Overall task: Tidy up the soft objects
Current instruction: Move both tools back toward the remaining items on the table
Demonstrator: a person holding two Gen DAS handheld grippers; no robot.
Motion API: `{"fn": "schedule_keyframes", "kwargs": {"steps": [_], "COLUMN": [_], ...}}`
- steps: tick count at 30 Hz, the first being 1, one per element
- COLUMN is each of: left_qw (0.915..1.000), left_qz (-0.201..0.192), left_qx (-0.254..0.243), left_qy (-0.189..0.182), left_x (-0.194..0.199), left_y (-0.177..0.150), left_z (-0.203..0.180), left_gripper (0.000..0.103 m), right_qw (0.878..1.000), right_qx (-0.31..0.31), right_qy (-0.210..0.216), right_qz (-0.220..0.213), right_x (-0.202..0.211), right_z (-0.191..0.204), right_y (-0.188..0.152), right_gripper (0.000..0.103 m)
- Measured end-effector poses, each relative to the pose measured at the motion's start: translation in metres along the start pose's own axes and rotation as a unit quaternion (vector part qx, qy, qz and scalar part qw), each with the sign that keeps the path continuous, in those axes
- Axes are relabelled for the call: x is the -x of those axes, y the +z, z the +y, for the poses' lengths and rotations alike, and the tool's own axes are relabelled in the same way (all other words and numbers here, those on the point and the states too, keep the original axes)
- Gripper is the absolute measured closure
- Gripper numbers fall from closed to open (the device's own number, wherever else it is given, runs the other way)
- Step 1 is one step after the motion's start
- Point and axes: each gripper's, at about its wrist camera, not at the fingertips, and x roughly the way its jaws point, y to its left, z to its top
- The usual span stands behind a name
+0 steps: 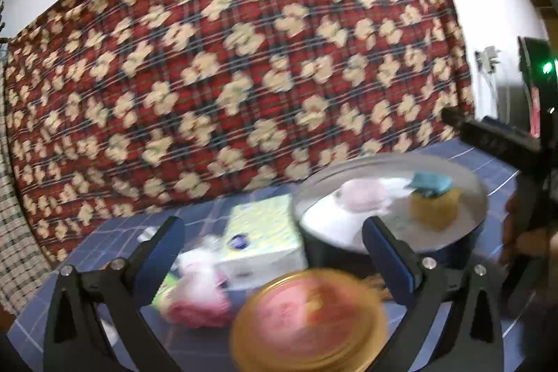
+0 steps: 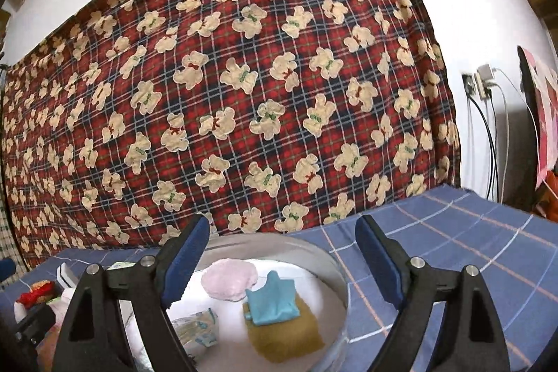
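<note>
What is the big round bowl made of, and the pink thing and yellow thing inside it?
The bowl looks like shiny metal, since its wall gleams. The pink thing seems to be fluffy fabric with a fuzzy edge. The yellow thing looks like a grainy sponge or cloth; hard to tell.

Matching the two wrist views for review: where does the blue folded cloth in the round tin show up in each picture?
Left wrist view: blue cloth at right of centre, on the yellow sponge inside the round tin.
Right wrist view: blue cloth at lower centre, between the open fingers, overlapping the sponge.
Shared landmark: the bear-print plaid blanket behind the table.
</note>
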Motion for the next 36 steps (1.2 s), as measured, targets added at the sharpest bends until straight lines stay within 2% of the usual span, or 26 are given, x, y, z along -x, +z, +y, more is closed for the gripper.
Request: {"fn": "schedule_keyframes", "kwargs": {"steps": [9, 13, 19, 27, 30, 36], "left_qw": [0.9954, 0.9912, 0.9820, 0.9630, 0.9556, 0.9306], "left_qz": [0.054, 0.072, 0.093, 0.131, 0.147, 0.181], "left_qx": [0.056, 0.078, 0.115, 0.162, 0.185, 0.257], "left_qy": [0.055, 0.080, 0.117, 0.171, 0.175, 0.187], "left_x": [-0.013, -0.018, -0.019, -0.023, -0.025, -0.026], "left_y": [-0.019, -0.026, -0.037, -0.055, -0.062, -0.081], "left_z": [0.065, 0.093, 0.135, 0.187, 0.205, 0.243], "left_gripper": [0.000, 0.000, 0.000, 0.000, 0.000, 0.000], "right_qw": [1.000, 0.999, 0.998, 0.993, 0.989, 0.978], "right_qx": [0.011, -0.001, 0.012, 0.021, 0.039, 0.071], "right_qy": [0.010, 0.023, 0.049, 0.106, 0.134, 0.174], "right_qz": [0.023, 0.038, 0.032, 0.050, 0.058, 0.091], "right_x": [0.005, 0.012, 0.027, 0.036, 0.038, 0.036], "right_z": [0.028, 0.041, 0.073, 0.124, 0.153, 0.204], "right_y": [-0.010, -0.015, -0.021, -0.031, -0.036, -0.045], "right_gripper": [0.016, 0.016, 0.016, 0.016, 0.016, 0.016]}}
